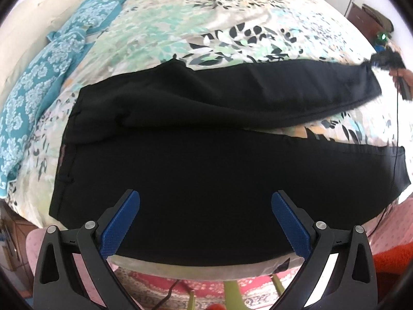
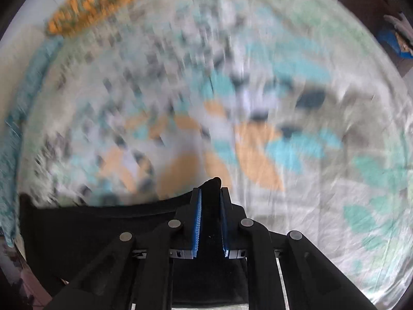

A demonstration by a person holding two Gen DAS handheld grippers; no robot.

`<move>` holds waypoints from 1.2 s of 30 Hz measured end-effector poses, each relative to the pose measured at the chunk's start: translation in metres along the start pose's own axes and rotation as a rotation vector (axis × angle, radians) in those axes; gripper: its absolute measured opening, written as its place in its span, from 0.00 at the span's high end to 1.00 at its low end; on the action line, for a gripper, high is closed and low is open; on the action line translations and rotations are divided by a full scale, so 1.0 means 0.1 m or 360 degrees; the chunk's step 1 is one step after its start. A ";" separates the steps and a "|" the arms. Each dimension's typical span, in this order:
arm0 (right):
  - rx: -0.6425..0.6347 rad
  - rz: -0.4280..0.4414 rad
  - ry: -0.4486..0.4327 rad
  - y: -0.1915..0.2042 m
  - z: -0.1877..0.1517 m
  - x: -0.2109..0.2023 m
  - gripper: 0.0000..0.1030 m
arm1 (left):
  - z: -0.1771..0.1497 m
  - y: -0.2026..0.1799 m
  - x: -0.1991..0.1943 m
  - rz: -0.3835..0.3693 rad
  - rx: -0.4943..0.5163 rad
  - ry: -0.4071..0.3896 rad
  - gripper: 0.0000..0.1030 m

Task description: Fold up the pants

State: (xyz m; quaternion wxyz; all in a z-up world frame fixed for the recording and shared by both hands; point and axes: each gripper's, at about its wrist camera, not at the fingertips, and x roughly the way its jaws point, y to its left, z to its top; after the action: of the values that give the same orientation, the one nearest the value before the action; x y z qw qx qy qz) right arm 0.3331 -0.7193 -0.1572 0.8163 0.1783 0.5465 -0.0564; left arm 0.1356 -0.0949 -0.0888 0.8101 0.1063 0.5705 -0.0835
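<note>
Pants flat on bedspread; left gripper jaws apart, empty; right gripper clamped on hem corner w/ thin bite; risk: hem slips out when pulled, legs misalign

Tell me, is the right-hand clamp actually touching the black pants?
Touching. In the right wrist view the right gripper has its jaws closed on a pinch of the pants, black cloth poking out between the blue pads.

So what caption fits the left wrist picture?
Open left gripper above black pants spread on a floral bedsheet.
</note>
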 end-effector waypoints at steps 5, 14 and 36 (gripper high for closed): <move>0.0002 -0.0139 -0.0323 -0.03 0.06 -0.25 0.86 | 0.01 -0.07 0.02 -0.0028 0.0002 0.0009 0.01; 0.0279 -0.0146 -0.0226 -0.40 -0.24 -0.08 0.36 | -0.05 -0.05 -0.01 -0.0027 -0.0002 0.0015 0.01; 0.0224 -0.0169 0.0088 -0.38 -0.93 -0.17 0.81 | -0.08 -0.04 -0.11 -0.0071 -0.0012 -0.0015 0.01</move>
State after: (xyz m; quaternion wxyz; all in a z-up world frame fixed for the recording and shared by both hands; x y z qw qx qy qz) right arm 0.2343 -0.7235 -0.1823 0.7821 0.2074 0.5724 -0.1329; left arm 0.1239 -0.0965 -0.0815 0.8111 0.0902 0.5692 -0.1000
